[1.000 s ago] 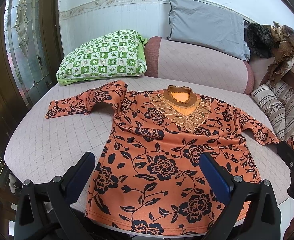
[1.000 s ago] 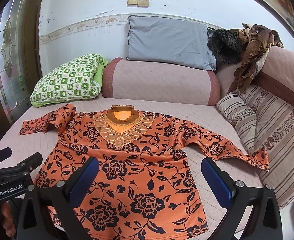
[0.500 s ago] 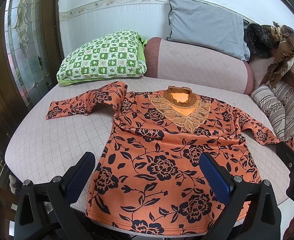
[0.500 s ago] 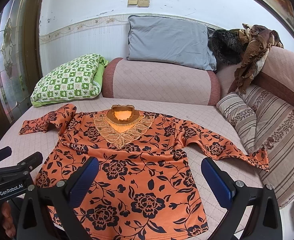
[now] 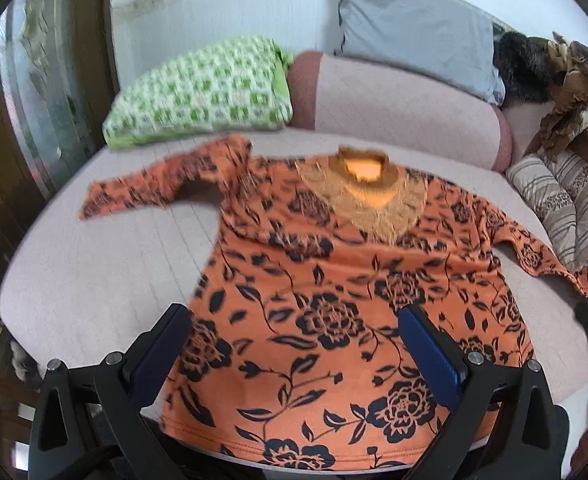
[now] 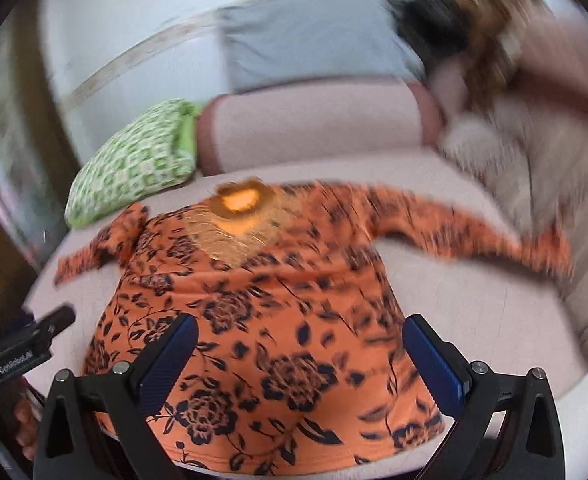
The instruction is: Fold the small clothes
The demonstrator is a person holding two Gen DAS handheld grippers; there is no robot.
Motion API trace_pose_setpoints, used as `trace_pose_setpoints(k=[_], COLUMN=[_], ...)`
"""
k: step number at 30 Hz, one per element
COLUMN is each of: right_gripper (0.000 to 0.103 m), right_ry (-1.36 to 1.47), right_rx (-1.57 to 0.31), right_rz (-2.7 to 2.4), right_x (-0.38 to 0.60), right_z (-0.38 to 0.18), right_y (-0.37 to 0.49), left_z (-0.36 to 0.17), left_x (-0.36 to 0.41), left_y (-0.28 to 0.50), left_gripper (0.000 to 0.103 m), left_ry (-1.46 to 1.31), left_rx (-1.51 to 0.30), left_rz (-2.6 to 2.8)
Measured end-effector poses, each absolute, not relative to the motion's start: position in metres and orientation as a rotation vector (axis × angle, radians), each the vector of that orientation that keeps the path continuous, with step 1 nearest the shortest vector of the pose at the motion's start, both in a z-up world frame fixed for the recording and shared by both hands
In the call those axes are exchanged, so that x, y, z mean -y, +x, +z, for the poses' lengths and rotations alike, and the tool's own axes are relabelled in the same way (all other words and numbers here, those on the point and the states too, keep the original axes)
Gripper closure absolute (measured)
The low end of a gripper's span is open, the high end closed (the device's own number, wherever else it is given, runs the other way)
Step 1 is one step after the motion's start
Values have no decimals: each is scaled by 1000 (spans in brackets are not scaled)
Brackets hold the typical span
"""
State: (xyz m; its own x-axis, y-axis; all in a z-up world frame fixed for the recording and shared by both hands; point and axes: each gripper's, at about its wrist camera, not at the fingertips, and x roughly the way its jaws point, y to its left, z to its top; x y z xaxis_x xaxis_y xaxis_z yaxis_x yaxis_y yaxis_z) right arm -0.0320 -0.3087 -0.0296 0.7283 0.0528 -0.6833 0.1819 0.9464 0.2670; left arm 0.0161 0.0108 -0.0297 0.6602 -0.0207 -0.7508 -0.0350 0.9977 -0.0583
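— Both cameras have shifted since half a second ago: the right view has swung and tilted, smearing the far side of the room, and the left view has crept closer to the hem.

— Where is the garment?

— An orange floral blouse (image 5: pixel 346 280) lies flat, front up, on the quilted pink sofa seat (image 5: pixel 105 264). Its lace-trimmed neckline points toward the bolster cushion (image 5: pixel 406 108), and its hem hangs just over the near edge. One sleeve (image 5: pixel 161 184) reaches out toward the green checked pillow (image 5: pixel 201 88), bunched at the shoulder; the other sleeve (image 6: pixel 474 232) stretches toward the striped cushion (image 5: pixel 562 204).

— And the claws?

— The left claw (image 5: pixel 294 352) stands wide, its two blue pads hovering over the lower part of the blouse with nothing between them. The right claw (image 6: pixel 298 360) is equally wide and likewise grips nothing, poised above the lower part of the blouse.

— Are they touching the fabric?

— Probably not, though the blur in the right view makes that hard to judge. The left claw's black body also shows at the edge of the right view, beside the blouse.

— Anything behind?

— A grey pillow (image 5: pixel 414 28) leans on the wall above the bolster cushion, with a brown ruffled cloth (image 5: pixel 570 92) draped at the corner.
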Motion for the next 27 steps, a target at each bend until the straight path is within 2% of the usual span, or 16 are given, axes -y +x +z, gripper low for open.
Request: trace_pose_setpoints(k=[8, 16, 17, 18, 19, 21, 24, 27], right_gripper=[0, 1, 9, 27, 37, 89, 95, 96], right_ry=[1115, 1356, 1416, 1466, 1505, 1485, 1210, 928], right_rx=[-616, -533, -547, -543, -532, -538, -563, -538], right_rz=[-344, -521, -540, -542, -531, -522, -488, -350], right_x=[543, 626, 630, 632, 636, 637, 619, 565], right_z=[-115, -159, -170, -178, -181, -179, -127, -46], right_y=[-36, 4, 7, 9, 12, 22, 52, 91], left_z=[-65, -79, -80, -82, -85, -89, -94, -98], left_x=[-10, -20, -22, -26, -31, -39, -54, -69], left_y=[39, 61, 63, 64, 66, 68, 69, 73], left_gripper=[0, 0, 0, 0, 0, 0, 0, 0], left_ry=[-109, -110, -108, -109, -115, -127, -141, -172], left_rx=[-933, -944, -942, -942, -943, -947, -928, -908], left_rz=[-22, -22, -17, -14, -12, -5, 16, 34])
